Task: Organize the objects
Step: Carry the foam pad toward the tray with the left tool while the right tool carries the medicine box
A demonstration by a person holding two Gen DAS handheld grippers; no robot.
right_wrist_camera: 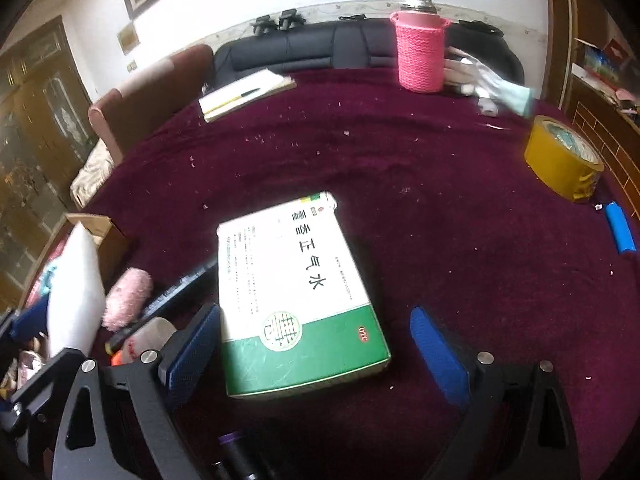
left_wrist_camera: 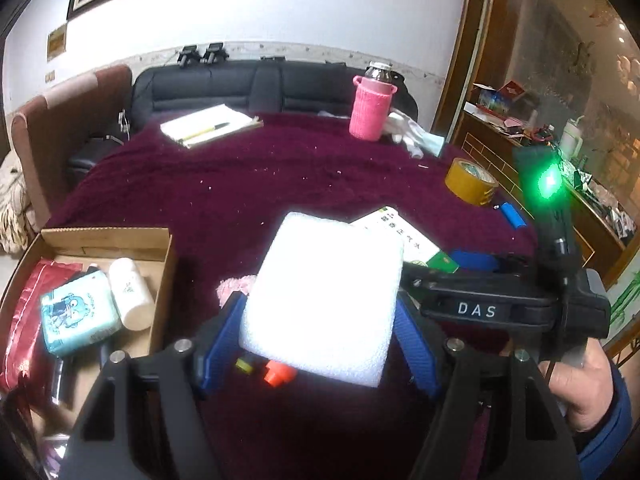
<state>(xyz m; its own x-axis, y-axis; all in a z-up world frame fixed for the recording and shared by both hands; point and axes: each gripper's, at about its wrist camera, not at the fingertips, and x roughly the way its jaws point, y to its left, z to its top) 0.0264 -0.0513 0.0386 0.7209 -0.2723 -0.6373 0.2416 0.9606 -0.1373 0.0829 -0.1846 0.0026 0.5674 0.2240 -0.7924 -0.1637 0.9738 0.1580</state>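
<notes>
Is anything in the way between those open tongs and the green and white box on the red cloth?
Nothing visible blocks it. The right tongs stand open around the green and white box, one finger on each side. The pink fluffy thing and the white foam block held in the left tongs lie off to the side.

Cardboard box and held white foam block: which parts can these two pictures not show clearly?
- Cardboard box, left wrist view: near part cut off by the frame edge and the left hand-held gripper.
- White foam block: overexposed, surface detail lost; it hides most of the orange-capped item beneath.
- Right wrist view: only a box corner shows behind the foam.
</notes>
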